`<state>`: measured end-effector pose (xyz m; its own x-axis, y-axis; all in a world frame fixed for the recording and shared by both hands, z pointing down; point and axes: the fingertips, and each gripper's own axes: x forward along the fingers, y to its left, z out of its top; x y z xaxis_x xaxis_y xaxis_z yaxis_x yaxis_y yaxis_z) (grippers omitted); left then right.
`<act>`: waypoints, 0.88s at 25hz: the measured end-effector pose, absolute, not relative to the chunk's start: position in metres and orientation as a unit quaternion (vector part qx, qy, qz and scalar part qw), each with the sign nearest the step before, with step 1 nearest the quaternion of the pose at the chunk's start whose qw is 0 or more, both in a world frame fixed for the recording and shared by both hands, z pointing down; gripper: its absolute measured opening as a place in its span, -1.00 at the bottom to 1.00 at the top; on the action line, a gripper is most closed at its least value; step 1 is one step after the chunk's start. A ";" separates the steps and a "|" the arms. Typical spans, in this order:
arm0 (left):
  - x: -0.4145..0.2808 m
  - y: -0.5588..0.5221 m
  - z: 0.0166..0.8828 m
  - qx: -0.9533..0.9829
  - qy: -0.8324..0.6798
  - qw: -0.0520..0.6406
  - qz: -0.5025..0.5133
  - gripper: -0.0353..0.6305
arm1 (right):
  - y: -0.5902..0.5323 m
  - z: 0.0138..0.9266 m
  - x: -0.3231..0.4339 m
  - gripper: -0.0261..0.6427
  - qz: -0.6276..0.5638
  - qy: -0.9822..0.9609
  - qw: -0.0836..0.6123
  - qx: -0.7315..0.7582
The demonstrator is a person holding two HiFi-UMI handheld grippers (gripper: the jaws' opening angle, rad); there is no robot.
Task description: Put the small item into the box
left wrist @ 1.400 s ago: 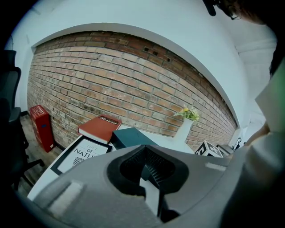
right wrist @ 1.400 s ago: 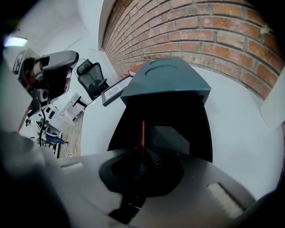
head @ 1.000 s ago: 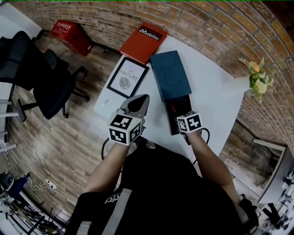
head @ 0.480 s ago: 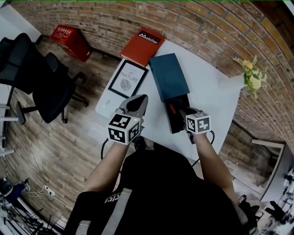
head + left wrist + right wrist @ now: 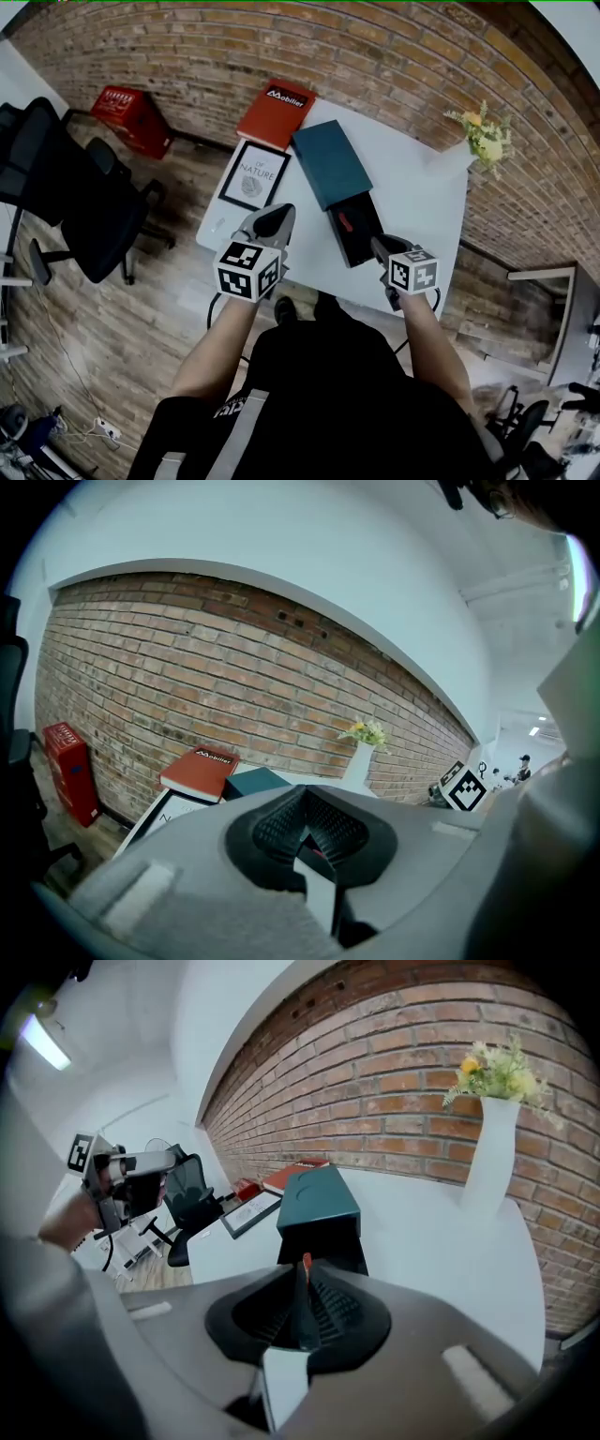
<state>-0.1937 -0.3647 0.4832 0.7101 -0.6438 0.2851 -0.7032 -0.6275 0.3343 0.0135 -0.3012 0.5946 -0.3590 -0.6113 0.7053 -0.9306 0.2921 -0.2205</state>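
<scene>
My right gripper (image 5: pixel 302 1281) hangs over the near table edge with its jaws closing. Only a thin slit is left between the pads and nothing is in it. The red sliver past the tips looks to me like the item lying in the drawer beyond, not something held. The left gripper (image 5: pixel 304 797) has its jaws together at the tips and empty, off the table's left corner.

Ahead of the right jaws the black drawer (image 5: pixel 364 248) stands pulled out of its teal sleeve (image 5: pixel 328 164) on the white table (image 5: pixel 417 192). The small red item (image 5: pixel 345 222) rests in the drawer's half nearest the sleeve.

My worry is the next push. Nothing pins the sleeve, so a crooked shove could slide the whole box, or catch the item under the sleeve's lip.

The item is too small to read well. From the right gripper view its long axis seems to run along the drawer, pointing into the sleeve.
</scene>
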 end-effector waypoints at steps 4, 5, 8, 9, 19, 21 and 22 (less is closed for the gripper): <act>-0.187 -0.352 0.481 0.908 -0.356 0.206 0.073 -0.87 | -0.271 0.588 0.013 -0.79 0.314 -0.758 0.248 0.514; -0.185 -0.350 0.481 0.910 -0.354 0.205 0.073 -0.87 | -0.267 0.585 0.014 -0.79 0.311 -0.758 0.248 0.516; -0.176 -0.346 0.480 0.911 -0.352 0.204 0.071 -0.87 | -0.259 0.579 0.020 -0.79 0.302 -0.762 0.249 0.516; -0.172 -0.343 0.479 0.911 -0.352 0.204 0.071 -0.87 | -0.257 0.577 0.024 -0.79 0.300 -0.763 0.248 0.516; -0.130 -0.328 0.467 0.898 -0.390 0.189 0.080 -0.87 | -0.265 0.542 0.057 -0.80 0.271 -0.808 0.193 0.486; -0.119 -0.326 0.463 0.890 -0.409 0.188 0.077 -0.87 | -0.265 0.533 0.067 -0.80 0.258 -0.823 0.185 0.471; -0.113 -0.324 0.460 0.886 -0.417 0.187 0.078 -0.87 | -0.265 0.527 0.074 -0.80 0.252 -0.830 0.179 0.464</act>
